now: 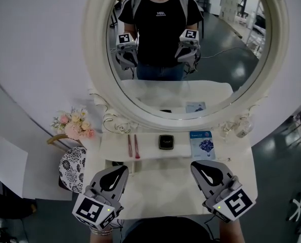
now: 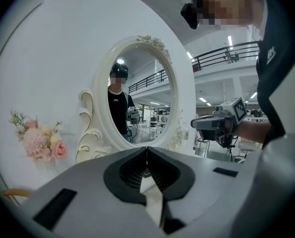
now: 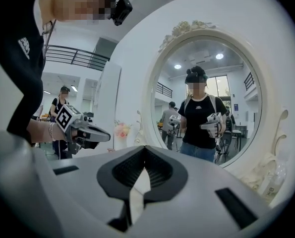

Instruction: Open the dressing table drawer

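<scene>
White dressing table (image 1: 160, 186) — glossy top, ornate oval mirror (image 1: 183, 54) behind.

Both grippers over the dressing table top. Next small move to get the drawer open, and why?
Probably lower the right gripper toward the table's front edge and open its jaws. It and the left gripper hover shut and empty above the tabletop, and no drawer front or handle shows in any view, so it likely sits below that edge.

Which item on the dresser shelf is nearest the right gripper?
The blue packet, at the shelf's right end, just ahead of the right gripper; the black compact and pink sticks lie further left.
</scene>
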{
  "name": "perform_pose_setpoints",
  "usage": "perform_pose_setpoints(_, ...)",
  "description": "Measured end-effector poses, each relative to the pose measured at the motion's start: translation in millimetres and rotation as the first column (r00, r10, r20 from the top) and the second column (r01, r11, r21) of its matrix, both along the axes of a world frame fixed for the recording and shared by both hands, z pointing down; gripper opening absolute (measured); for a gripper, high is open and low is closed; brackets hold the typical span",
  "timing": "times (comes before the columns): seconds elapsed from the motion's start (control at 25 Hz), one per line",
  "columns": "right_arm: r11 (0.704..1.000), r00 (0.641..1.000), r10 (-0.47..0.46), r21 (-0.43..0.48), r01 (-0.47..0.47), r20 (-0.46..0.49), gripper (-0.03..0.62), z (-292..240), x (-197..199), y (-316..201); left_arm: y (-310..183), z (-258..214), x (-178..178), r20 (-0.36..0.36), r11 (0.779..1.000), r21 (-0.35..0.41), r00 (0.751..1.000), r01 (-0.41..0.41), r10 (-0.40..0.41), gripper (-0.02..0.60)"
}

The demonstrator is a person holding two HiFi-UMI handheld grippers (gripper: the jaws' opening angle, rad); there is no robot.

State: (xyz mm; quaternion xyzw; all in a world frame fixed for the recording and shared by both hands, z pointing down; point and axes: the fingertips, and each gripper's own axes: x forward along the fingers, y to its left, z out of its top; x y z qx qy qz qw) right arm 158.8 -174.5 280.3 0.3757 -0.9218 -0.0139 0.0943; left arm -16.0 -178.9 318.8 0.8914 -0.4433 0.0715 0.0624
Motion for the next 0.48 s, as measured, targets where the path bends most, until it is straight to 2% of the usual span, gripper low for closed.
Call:
perform_pose_setpoints(0.28, 1.0, 1.0, -0.008, 0.007, 0.007, 0.019, 0.018, -4, -3, 1, 0, -11, 3, -0.011, 0.999, 0.04, 1.0, -0.009, 0.01, 0.018)
perform_pose_setpoints(0.48, 1.0, 1.0, -0.004, -0.005, 0.004, 0.023, 0.018, -1, -2, 1, 0, -14, 3, -0.038, 0.999, 0.041, 0.999, -0.015, 0.017, 0.018)
